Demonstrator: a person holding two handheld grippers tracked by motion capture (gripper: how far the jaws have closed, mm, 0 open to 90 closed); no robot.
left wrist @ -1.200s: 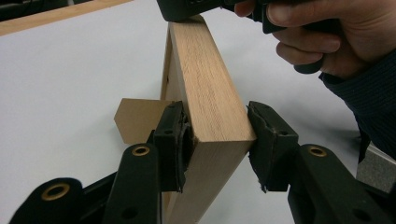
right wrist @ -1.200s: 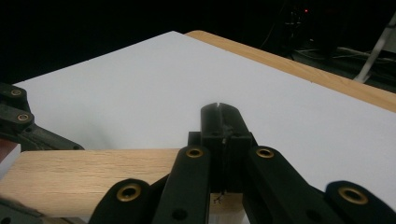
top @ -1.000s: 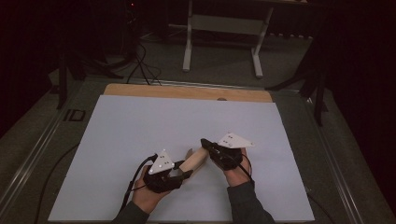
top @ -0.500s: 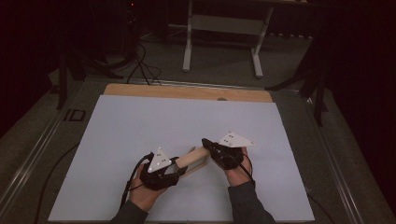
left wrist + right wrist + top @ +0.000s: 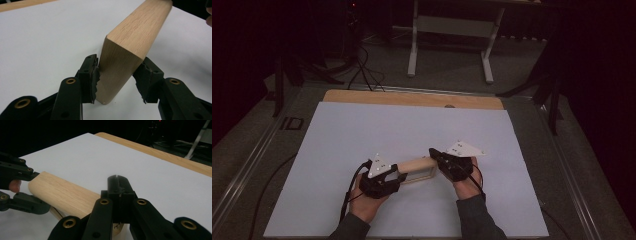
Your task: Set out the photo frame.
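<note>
Person's forearms enter at the near edge of the table; dark sleeves visible in the high view.

Left gripper (image 5: 399,176): held in the left hand (image 5: 367,202), near edge, left of centre, grey three-cornered plate on top. Left gripper view: its jaws (image 5: 117,80) straddle the near end of a wooden block (image 5: 130,47). Left pad lies against the block's end edge; right pad sits just beside the opposite face, contact there not clear. Jaws have just been closing a little, block between them. Reading: a wide hold on the block end, not fully clamped.

Wooden block (image 5: 417,167): light wood, long, rounded edges, with a darker flat panel along its near side in the high view. It spans between the two grippers, over the white sheet (image 5: 412,125). Its left end sits low over the sheet; whether it touches I cannot tell.

Right gripper (image 5: 435,155): in the right hand (image 5: 464,180), at the block's right end. Right gripper view: jaws (image 5: 117,187) drawn tight together, pads meeting, on top of the block's end (image 5: 65,195). What is pinched between them I cannot tell.

Further out: wooden table edge (image 5: 412,98) beyond the sheet, then dark floor with cables (image 5: 362,65) and a white metal stand (image 5: 452,30)
</note>
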